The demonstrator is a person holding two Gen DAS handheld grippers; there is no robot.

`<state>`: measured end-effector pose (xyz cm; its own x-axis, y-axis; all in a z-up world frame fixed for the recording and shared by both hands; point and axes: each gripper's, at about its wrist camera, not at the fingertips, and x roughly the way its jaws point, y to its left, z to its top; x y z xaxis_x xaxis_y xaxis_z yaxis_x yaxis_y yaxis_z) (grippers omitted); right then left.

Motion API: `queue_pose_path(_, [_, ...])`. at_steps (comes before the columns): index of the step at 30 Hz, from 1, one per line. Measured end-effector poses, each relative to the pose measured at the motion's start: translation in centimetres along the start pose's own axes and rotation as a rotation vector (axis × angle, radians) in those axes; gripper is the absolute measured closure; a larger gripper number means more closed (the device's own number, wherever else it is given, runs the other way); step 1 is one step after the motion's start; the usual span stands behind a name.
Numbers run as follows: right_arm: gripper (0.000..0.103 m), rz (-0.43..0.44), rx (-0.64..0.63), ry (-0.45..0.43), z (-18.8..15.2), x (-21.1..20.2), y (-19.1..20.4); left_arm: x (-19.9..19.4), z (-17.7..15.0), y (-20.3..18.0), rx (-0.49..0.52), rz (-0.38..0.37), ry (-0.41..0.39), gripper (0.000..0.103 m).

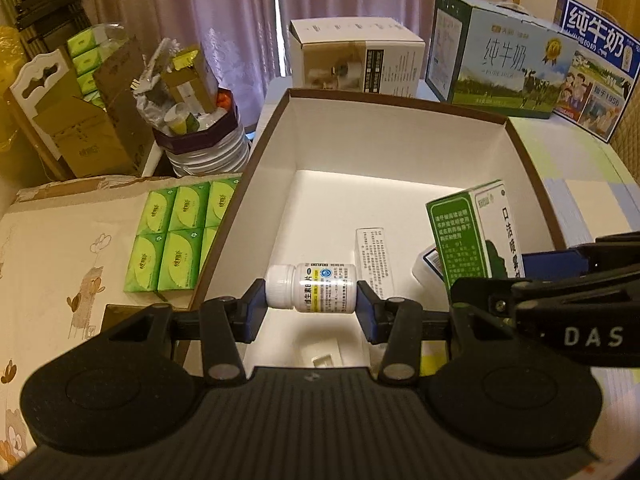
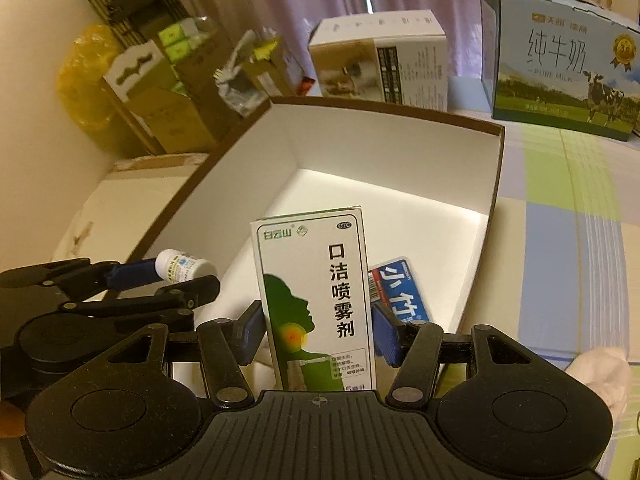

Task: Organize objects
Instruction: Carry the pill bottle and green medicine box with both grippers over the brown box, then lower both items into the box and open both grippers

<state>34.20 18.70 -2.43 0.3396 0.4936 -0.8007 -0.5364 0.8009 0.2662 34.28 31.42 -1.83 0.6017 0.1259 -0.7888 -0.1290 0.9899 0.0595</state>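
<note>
- Left gripper [image 1: 311,304] clamped on a white pill bottle [image 1: 311,288], held sideways, cap toward the left pad, above the near end of the open box [image 1: 396,140].
- Right gripper [image 2: 318,332] clamped on a green-and-white spray carton [image 2: 316,296], held upright over the near end of the same box; seen in the left view at the right edge [image 1: 476,236].
- Just behind the carton, a blue-and-white packet [image 2: 396,292] inside the box, partly hidden.
- On the box floor, a slim white carton [image 1: 374,260] lying flat beyond the bottle, and a small white item [image 1: 320,354] near the front wall, too blurred to identify.
- Left of the box, green tissue packs [image 1: 172,236] in rows on the cartoon-print cloth [image 1: 60,264].
- Beyond the box, a white product box [image 1: 356,56] and a milk carton case [image 1: 500,56].
</note>
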Motion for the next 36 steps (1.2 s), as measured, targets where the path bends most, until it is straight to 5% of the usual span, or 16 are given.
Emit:
queue_pose_path(26, [0.049, -0.027, 0.056, -0.023, 2.1, 1.1, -1.3, 3.5, 1.1, 0.1, 0.035, -0.022, 0.038, 0.061])
queue_pose_path(30, [0.048, -0.02, 0.038, -0.038, 1.9, 0.6, -1.2, 3.0, 1.2, 0.1, 0.035, -0.016, 0.021, 0.041])
queue_pose_path(36, [0.043, -0.019, -0.009, -0.064, 1.5, -0.3, -0.8, 2.1, 1.2, 0.5, 0.019, -0.018, 0.006, 0.03])
